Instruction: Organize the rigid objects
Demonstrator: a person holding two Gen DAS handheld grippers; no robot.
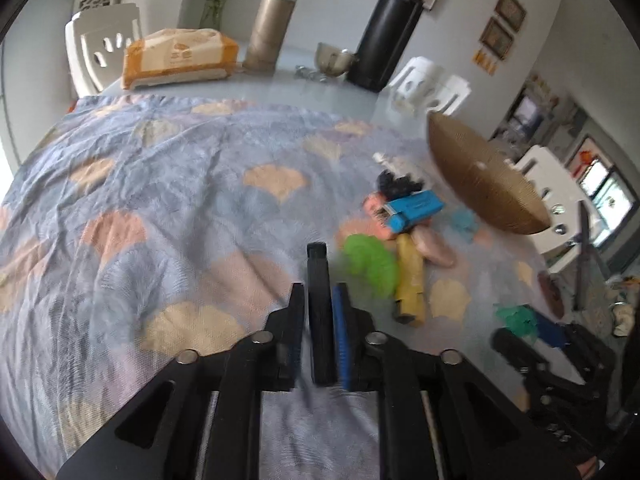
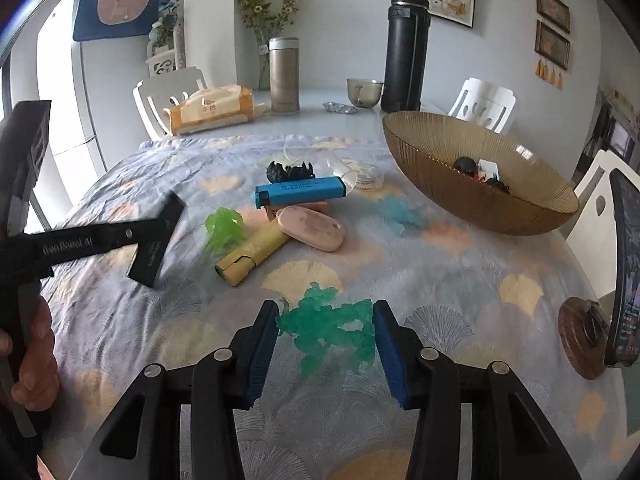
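Note:
My left gripper (image 1: 318, 320) is shut on a flat black bar (image 1: 319, 312) and holds it above the cloth; it also shows in the right wrist view (image 2: 158, 240). My right gripper (image 2: 326, 338) is open around a teal translucent figure (image 2: 332, 326) lying on the cloth; the pads stand beside it, apart or just touching. A pile sits mid-table: a blue box (image 2: 300, 192), a pink oval case (image 2: 312, 227), a yellow tube (image 2: 250, 256), a green translucent figure (image 2: 224, 228), a black figure (image 2: 290, 171). A brown ribbed glass bowl (image 2: 476, 200) with small toys stands at the right.
A light-blue figure (image 2: 402, 212) and a clear disc (image 2: 360, 174) lie near the bowl. A tissue pack (image 2: 212, 110), a beige flask (image 2: 284, 76), a glass cup (image 2: 364, 92) and a black thermos (image 2: 408, 48) stand at the back. A phone on a stand (image 2: 624, 272) is at the right edge.

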